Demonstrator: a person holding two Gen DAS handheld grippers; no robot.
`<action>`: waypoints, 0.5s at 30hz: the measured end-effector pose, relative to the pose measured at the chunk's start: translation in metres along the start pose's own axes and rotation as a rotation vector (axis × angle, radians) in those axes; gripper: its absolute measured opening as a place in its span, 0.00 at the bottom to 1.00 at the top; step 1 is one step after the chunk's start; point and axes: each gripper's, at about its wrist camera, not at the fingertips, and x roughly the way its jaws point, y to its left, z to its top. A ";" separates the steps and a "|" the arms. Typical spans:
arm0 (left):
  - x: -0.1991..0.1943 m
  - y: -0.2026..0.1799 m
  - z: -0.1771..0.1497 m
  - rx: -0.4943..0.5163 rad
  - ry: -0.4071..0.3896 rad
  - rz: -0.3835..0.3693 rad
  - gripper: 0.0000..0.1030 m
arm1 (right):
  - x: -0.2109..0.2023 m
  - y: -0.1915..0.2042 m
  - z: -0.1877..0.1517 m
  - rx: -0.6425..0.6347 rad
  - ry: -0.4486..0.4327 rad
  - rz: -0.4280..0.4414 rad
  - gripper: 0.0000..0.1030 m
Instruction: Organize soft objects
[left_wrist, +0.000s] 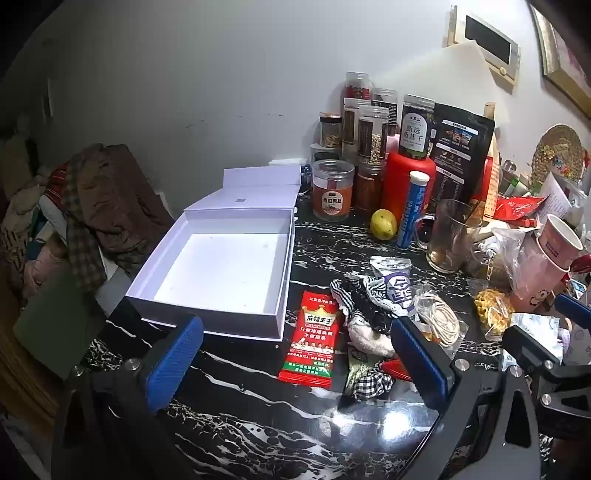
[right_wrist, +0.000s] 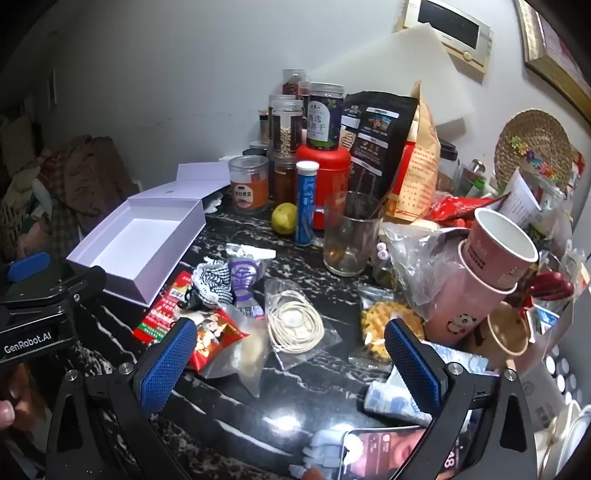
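An open white box (left_wrist: 225, 273) sits empty on the black marble table, also in the right wrist view (right_wrist: 144, 236). Beside it lie a red snack packet (left_wrist: 312, 343), checkered scrunchies (left_wrist: 354, 299) (right_wrist: 212, 282), a purple-printed sachet (left_wrist: 397, 290) (right_wrist: 245, 280), a bagged coil of cream cord (left_wrist: 441, 321) (right_wrist: 295, 321) and a bag of yellow snacks (right_wrist: 384, 328). My left gripper (left_wrist: 295, 365) is open above the red packet and scrunchies. My right gripper (right_wrist: 291, 365) is open above the cord bag.
Jars, a red canister (left_wrist: 406, 184), blue tube (left_wrist: 412, 208), lemon (left_wrist: 383, 224) and glass mug (right_wrist: 349, 236) crowd the back. Pink paper cups (right_wrist: 491, 258) and plastic bags stand at the right. A phone (right_wrist: 388, 454) lies near. Clothes pile (left_wrist: 96, 206) at the left.
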 end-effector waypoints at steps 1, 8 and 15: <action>0.000 0.000 0.000 0.000 -0.005 0.003 1.00 | 0.000 0.000 0.000 -0.001 0.000 -0.002 1.00; 0.001 0.000 0.000 -0.003 0.005 -0.011 1.00 | -0.001 -0.001 0.001 0.003 0.005 0.003 1.00; -0.003 -0.006 0.003 -0.007 0.001 -0.021 1.00 | 0.002 -0.001 -0.003 -0.002 -0.003 -0.002 1.00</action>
